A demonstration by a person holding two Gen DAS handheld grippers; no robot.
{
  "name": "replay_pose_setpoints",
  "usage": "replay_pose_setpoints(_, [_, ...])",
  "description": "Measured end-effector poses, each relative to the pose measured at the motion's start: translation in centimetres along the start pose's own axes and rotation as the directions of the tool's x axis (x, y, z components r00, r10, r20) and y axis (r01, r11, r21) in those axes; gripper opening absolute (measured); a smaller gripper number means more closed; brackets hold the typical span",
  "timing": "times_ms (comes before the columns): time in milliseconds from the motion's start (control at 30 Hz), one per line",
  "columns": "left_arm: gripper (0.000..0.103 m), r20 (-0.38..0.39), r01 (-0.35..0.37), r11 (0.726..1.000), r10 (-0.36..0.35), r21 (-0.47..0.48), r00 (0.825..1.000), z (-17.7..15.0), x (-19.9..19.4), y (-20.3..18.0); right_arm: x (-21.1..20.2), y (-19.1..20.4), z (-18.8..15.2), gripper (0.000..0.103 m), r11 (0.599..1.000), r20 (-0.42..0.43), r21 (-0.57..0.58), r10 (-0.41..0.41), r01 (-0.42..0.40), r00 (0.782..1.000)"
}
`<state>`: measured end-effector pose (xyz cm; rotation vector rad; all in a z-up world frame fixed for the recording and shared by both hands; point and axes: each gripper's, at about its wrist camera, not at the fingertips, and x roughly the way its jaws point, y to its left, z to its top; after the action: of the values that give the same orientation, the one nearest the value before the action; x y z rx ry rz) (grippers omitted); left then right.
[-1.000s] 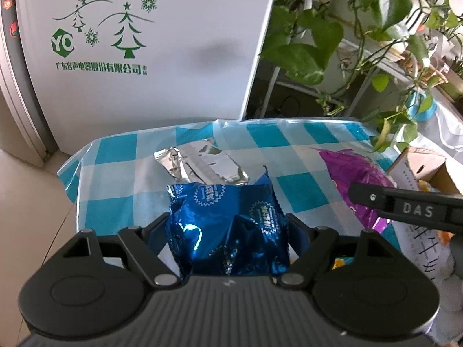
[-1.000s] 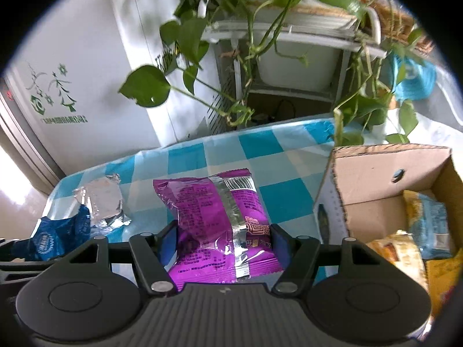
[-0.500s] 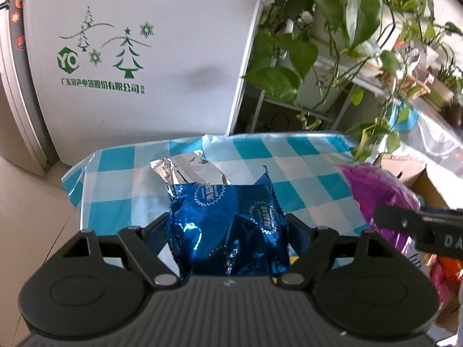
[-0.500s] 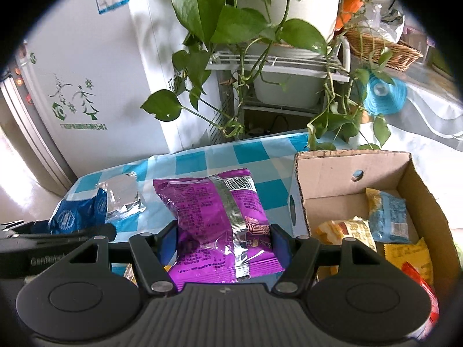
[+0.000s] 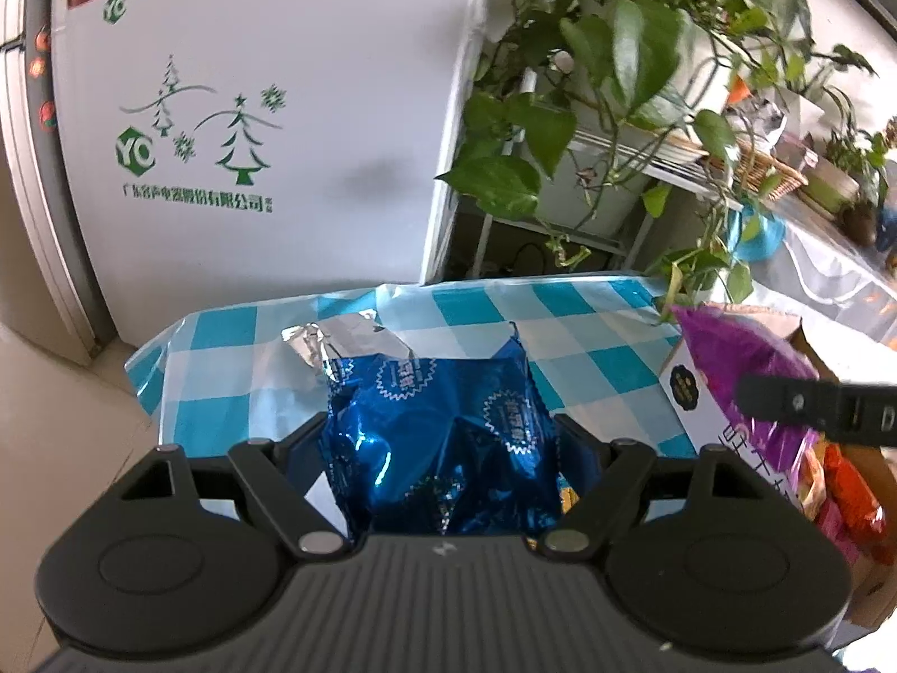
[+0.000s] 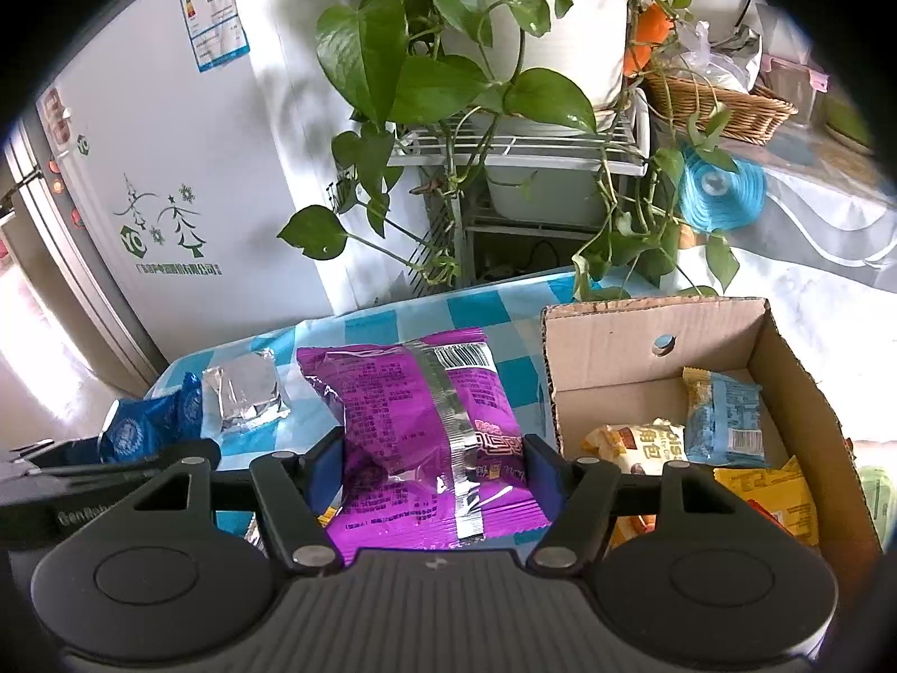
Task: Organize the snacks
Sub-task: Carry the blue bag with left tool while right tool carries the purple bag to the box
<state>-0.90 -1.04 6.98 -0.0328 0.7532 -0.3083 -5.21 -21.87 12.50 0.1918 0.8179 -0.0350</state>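
Observation:
My left gripper [image 5: 443,448] is shut on a crinkled blue foil snack bag [image 5: 437,426], held above the blue-and-white checked tablecloth [image 5: 224,387]. My right gripper [image 6: 434,460] is shut on a purple snack packet [image 6: 415,420] with a silver seam, lifted just left of the open cardboard box [image 6: 611,347]. The right view also catches the blue bag [image 6: 151,426] at the left. In the left view the purple packet [image 5: 745,359] hangs over the box at the right. A silver foil packet [image 6: 244,398] lies on the cloth behind the blue bag.
The box holds several snacks, among them a light-blue packet [image 6: 726,415] and yellow packets [image 6: 768,488]. A white fridge [image 5: 252,112] stands behind the table at the left. A trailing potted plant [image 6: 448,56] on a white rack hangs over the table's far edge.
Both grippers have risen with their packets, and the views now look down from higher. The purple packet has come closer to the box, whose inside now shows.

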Motion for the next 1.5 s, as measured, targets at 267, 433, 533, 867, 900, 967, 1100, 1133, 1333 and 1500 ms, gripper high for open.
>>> replay_pose_setpoints(267, [0.082, 0.023, 0.033, 0.999, -0.034, 0.026, 0.999, -0.5, -0.6, -1.9, -1.6, -1.1, 0.7, 0.072, 1.000, 0.054, -0.001, -0.003, 0.003, 0.999])
replay_pose_setpoints(433, [0.082, 0.022, 0.062, 0.997, -0.063, 0.049, 0.998, -1.1, -0.8, -3.2, -2.6, -2.4, 1.1, 0.072, 1.000, 0.080, 0.017, -0.026, 0.025, 0.996])
replay_pose_setpoints(533, [0.082, 0.017, 0.081, 0.995, -0.082, 0.060, 0.996, -1.6, -0.9, -3.9, -3.1, -3.8, 1.3, 0.072, 0.998, 0.089, 0.045, -0.042, 0.038, 0.995])
replay_pose_setpoints(867, [0.082, 0.020, 0.163, 0.983, -0.165, 0.083, 0.986, -2.6, -1.6, -7.1, -5.7, -8.9, 1.7, 0.072, 0.988, 0.148, 0.132, -0.101, 0.082, 0.984])
replay_pose_setpoints(900, [0.082, 0.020, 0.175, 0.981, -0.177, 0.086, 0.984, -2.6, -1.7, -7.6, -6.0, -9.4, 1.7, 0.072, 0.987, 0.151, 0.140, -0.105, 0.084, 0.983])
replay_pose_setpoints(967, [0.082, 0.022, 0.194, 0.977, -0.196, 0.087, 0.980, -2.7, -1.9, -8.6, -6.4, -10.3, 1.7, 0.072, 0.984, 0.156, 0.156, -0.112, 0.088, 0.981])
replay_pose_setpoints(1100, [0.082, 0.022, 0.243, 0.967, -0.245, 0.082, 0.969, -2.7, -2.2, -10.7, -7.2, -11.7, 1.5, 0.072, 0.979, 0.168, 0.182, -0.123, 0.091, 0.978])
replay_pose_setpoints(1133, [0.082, 0.021, 0.254, 0.964, -0.256, 0.080, 0.966, -2.7, -2.2, -11.3, -7.4, -12.1, 1.4, 0.071, 0.978, 0.170, 0.190, -0.122, 0.089, 0.978])
replay_pose_setpoints(1333, [0.082, 0.002, 0.303, 0.947, -0.305, 0.111, 0.952, -2.8, -2.3, -15.3, -7.7, -13.4, 1.2, 0.066, 0.972, 0.162, 0.221, -0.122, 0.084, 0.979])
replay_pose_setpoints(1500, [0.083, -0.019, 0.342, 0.929, -0.343, 0.142, 0.939, -3.1, -2.1, -18.2, -8.3, -14.2, 1.1, 0.066, 0.965, 0.175, 0.254, -0.119, 0.072, 0.977])
